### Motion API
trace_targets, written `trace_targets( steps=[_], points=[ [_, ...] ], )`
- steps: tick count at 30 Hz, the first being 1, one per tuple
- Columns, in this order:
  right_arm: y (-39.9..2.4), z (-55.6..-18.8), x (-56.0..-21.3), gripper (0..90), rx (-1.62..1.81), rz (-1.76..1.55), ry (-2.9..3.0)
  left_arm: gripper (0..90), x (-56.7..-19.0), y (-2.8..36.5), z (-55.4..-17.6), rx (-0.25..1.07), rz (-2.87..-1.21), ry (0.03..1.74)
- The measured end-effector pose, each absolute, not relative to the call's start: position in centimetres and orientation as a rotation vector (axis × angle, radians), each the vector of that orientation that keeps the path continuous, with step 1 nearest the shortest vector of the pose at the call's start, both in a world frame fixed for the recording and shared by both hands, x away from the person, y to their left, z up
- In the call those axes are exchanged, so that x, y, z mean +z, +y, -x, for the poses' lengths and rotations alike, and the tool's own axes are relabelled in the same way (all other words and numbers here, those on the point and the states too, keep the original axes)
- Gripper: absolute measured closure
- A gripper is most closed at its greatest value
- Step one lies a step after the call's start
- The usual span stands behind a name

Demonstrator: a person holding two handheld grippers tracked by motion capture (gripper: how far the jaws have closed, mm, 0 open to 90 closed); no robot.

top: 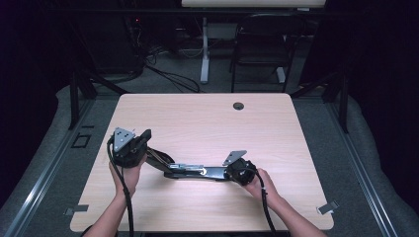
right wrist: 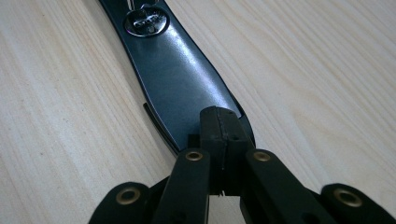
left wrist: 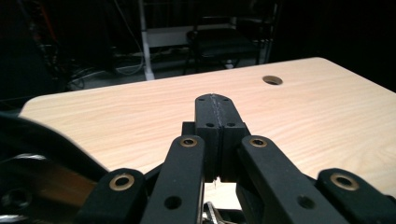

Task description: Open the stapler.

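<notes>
A black tool (top: 197, 172) w/ metal parts is laid flat on the counter (top: 207, 123), near its front edge, betw. both hands. The right gripper (right wrist: 219, 122) is set at the tool's right end, fingers pressed together over its black handle; a pinch can't be told. Left gripper (left wrist: 215, 108) fingers are pressed together, nothing betw. them, held above bare counter.

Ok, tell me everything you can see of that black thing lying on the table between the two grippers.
The black tool is long, flat and glossy, like painted metal, with a round silver button on its upper face and silvery parts near its middle. It lies flat on the wooden table. The right gripper, jaws shut, rests at its near end; whether it pinches the edge is unclear. The far end, dark and jointed, reaches toward the left gripper.
</notes>
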State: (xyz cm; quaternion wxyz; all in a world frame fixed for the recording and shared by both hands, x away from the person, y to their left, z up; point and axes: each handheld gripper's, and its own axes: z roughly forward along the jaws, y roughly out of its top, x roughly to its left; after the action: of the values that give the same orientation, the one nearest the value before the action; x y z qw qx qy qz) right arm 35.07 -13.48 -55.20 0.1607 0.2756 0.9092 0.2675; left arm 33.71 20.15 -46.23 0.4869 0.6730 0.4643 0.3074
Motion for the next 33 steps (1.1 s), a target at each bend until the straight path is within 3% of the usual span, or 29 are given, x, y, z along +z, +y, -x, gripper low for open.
trace_targets(
  steps=[6,13,20,28,29,31,33],
  points=[
    [-13.6,-35.2,-55.3,90.0,0.802,-0.822,2.590,74.6,-45.8,18.7,-33.6,0.636,-1.753,1.051],
    [-13.7,-35.4,-55.1,90.0,0.783,-0.824,2.609,43.9,-46.0,16.6,-33.2,0.487,-1.912,0.945],
    [-13.5,-35.5,-55.0,89.1,0.764,-0.823,2.613,29.5,-46.7,16.5,-32.4,0.379,-1.996,0.883],
    [-13.8,-36.0,-54.6,67.1,0.764,-0.846,2.676,16.9,-47.0,16.2,-31.9,0.316,-2.050,0.831],
    [-13.8,-36.0,-54.4,63.1,0.751,-0.848,2.685,16.1,-47.1,16.1,-31.8,0.314,-2.064,0.821],
    [-13.7,-36.0,-54.2,45.3,0.740,-0.860,2.677,15.2,-47.1,16.0,-31.7,0.300,-2.086,0.807],
    [-13.6,-36.0,-53.7,39.1,0.703,-0.838,2.680,14.7,-47.4,15.8,-31.5,0.287,-2.104,0.798]
  ],
)
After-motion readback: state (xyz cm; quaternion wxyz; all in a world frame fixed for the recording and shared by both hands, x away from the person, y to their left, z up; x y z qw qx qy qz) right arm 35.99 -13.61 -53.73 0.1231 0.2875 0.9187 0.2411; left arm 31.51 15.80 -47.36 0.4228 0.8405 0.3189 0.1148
